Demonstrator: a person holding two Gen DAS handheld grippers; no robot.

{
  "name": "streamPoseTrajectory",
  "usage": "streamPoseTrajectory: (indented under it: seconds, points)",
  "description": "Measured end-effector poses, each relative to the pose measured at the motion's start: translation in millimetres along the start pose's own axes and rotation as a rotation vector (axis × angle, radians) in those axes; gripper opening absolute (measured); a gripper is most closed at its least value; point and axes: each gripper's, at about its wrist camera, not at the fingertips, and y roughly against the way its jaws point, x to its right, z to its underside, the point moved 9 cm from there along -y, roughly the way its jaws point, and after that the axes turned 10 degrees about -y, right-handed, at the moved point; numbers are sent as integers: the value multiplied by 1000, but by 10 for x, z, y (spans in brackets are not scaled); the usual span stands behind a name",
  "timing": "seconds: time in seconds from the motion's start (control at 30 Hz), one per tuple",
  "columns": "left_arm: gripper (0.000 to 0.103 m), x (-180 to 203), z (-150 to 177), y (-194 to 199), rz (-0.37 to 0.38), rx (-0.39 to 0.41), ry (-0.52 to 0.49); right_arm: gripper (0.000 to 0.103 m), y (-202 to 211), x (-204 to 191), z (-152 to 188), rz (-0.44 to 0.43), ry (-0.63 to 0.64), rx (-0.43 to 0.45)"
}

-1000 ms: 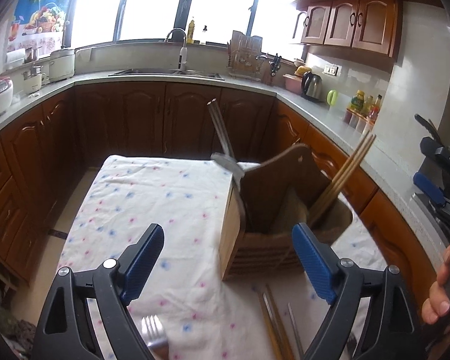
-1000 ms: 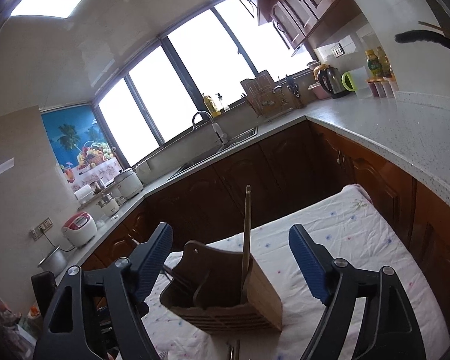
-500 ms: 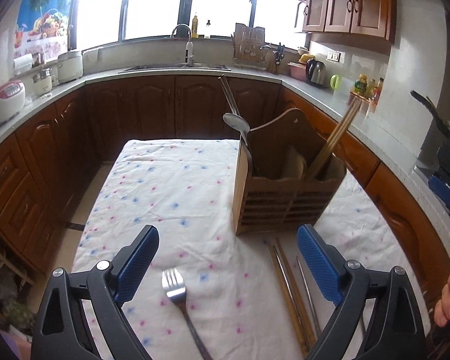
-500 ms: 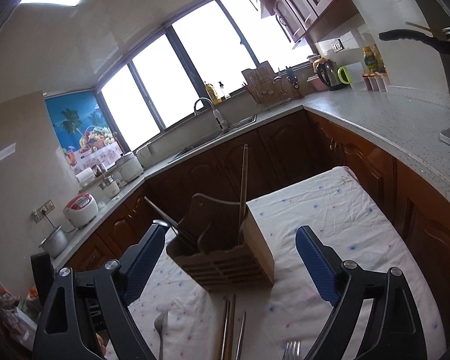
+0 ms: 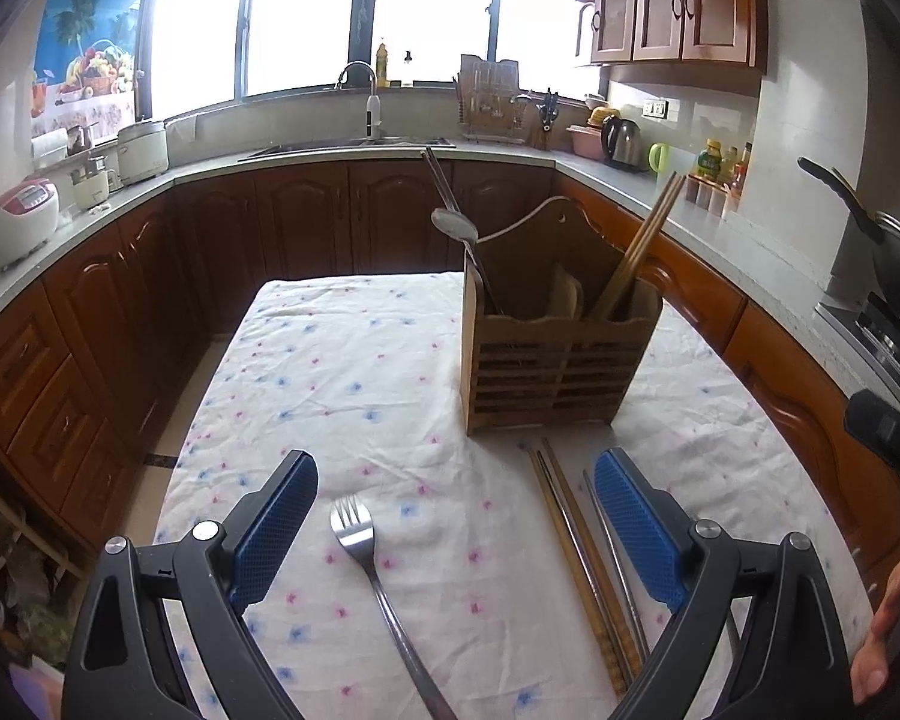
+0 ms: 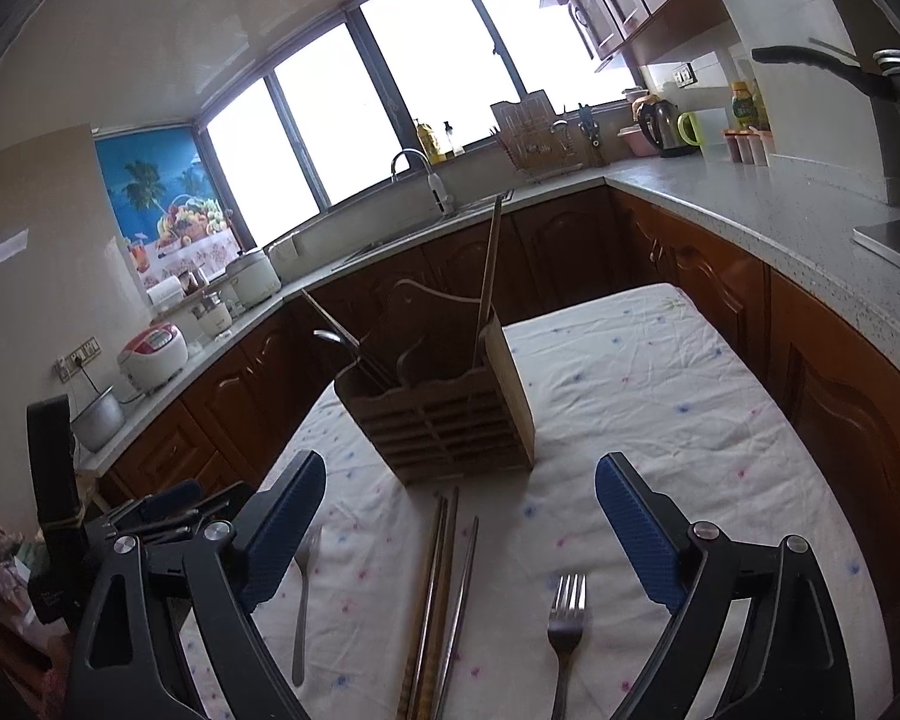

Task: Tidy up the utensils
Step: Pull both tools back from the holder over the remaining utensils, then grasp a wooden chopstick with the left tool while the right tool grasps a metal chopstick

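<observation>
The left gripper [image 5: 456,519] is hovering low over the table with its blue-padded fingers [image 5: 273,519] spread wide and gripping nothing. A steel fork [image 5: 384,588] is lying on the flowered tablecloth [image 5: 342,372] in the gap between them, nearer the left finger, tines pointing away toward the wooden utensil caddy [image 5: 555,354]. Just inside the right finger, a pair of wooden chopsticks [image 5: 576,558] and a metal chopstick [image 5: 615,564] are lying side by side, their far tips ending just short of the caddy's front wall.

The right gripper [image 6: 459,516] is likewise standing wide open and empty. From its view a second fork [image 6: 564,630] is lying between the fingers [image 6: 636,528], closer to the right one, tines toward the caddy [image 6: 444,408]. The wooden chopsticks [image 6: 432,594] and the metal one [image 6: 459,600] are running up the middle of the gap, and the first fork [image 6: 303,594] is resting just beside the left finger, partly behind it.

The caddy is sitting upright on the cloth, well ahead of both grippers. In its left compartment a spoon [image 5: 459,228] and a metal chopstick [image 5: 444,186] are leaning leftward; in its right compartment two wooden chopsticks [image 5: 642,246] are leaning out to the right. A person's fingertips [image 5: 876,648] are showing at the left view's lower right edge.
</observation>
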Motion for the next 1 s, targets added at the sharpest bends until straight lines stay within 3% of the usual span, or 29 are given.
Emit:
streamPoseTrajectory:
  seconds: [0.43, 0.77, 1.0]
  points:
    - [94, -3, 197, -186, 9, -72, 6, 93, -74, 119, 230, 38, -11, -47]
    - [94, 157, 322, -765, 36, -222, -29, 93, -297, 277, 316, 86, -29, -99]
    - [94, 434, 295, -1182, 80, -274, -74, 93, -371, 413, 281, 106, -52, -111]
